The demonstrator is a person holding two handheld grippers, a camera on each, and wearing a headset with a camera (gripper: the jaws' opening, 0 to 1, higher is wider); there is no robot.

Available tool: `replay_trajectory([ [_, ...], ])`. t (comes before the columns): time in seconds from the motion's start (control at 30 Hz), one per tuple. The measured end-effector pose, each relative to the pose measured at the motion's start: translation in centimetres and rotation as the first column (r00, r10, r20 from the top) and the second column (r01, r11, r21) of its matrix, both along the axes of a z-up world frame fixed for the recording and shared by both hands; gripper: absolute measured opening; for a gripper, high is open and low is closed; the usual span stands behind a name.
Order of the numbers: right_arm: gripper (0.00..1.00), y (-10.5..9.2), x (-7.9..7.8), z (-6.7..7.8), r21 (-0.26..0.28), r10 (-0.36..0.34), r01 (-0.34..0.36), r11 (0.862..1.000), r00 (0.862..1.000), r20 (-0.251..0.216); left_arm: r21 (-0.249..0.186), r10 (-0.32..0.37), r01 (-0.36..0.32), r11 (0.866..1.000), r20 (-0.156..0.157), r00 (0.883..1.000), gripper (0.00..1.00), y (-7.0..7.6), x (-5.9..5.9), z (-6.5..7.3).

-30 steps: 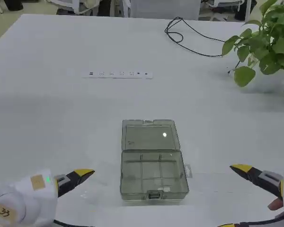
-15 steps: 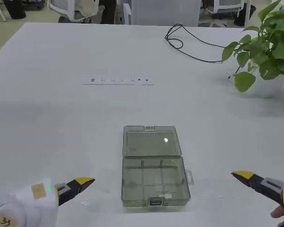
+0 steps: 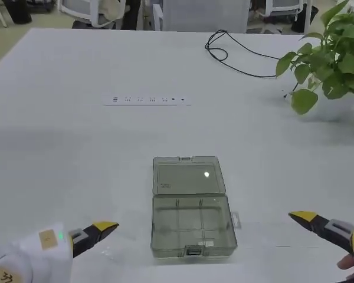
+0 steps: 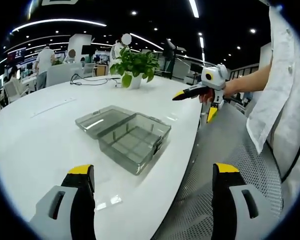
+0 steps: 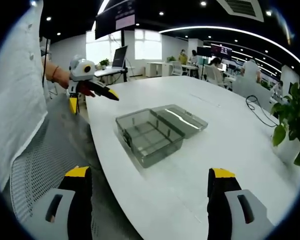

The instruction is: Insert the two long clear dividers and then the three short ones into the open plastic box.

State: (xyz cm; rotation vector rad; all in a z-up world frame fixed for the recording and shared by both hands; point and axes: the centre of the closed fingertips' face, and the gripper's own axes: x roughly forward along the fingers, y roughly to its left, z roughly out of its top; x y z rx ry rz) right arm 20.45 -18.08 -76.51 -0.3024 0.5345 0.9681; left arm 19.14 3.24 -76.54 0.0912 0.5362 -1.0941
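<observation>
White worktop (image 3: 59,147) runs away toward a power strip (image 3: 147,100), a loop of black cable (image 3: 236,53) and a potted plant (image 3: 330,53) at the far right. All of these lie well apart from the work.

At the near left edge the left claw (image 4: 153,172) hangs low over the worktop, its yellow-tipped jaws spread wide with nothing between them and touching nothing. Its tips point rightward at the box (image 3: 192,227), which lies well apart from it.

The box sits at the middle of the near edge, its latch side toward the person. Its lid (image 3: 189,177) is folded flat behind it, so box and lid together make a long shape running away from the person. Faint clear dividers (image 3: 177,207) seem to stand in the base as a grid. I cannot tell how many there are or whether they are fully seated. A small clear piece (image 3: 235,220) lies just beside the right wall, and it is too faint to say whether it is a divider.

Farther right, the right claw (image 5: 150,173) faces left toward the box, also gaping wide and empty. It stands about as far off the box as its partner does. By my reading it is the nearer claw to that clear piece, so any pick there would fall to the right side.
</observation>
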Motion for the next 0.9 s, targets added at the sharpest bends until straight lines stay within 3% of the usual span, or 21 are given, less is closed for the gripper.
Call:
replay_trajectory([
  [0.9, 0.96, 0.29, 0.07, 0.01, 0.004, -0.003, 0.003, 1.000, 1.000, 0.002, 0.006, -0.005, 0.005, 1.000, -0.008, 1.000, 1.00, -0.04, -0.04, 0.02],
])
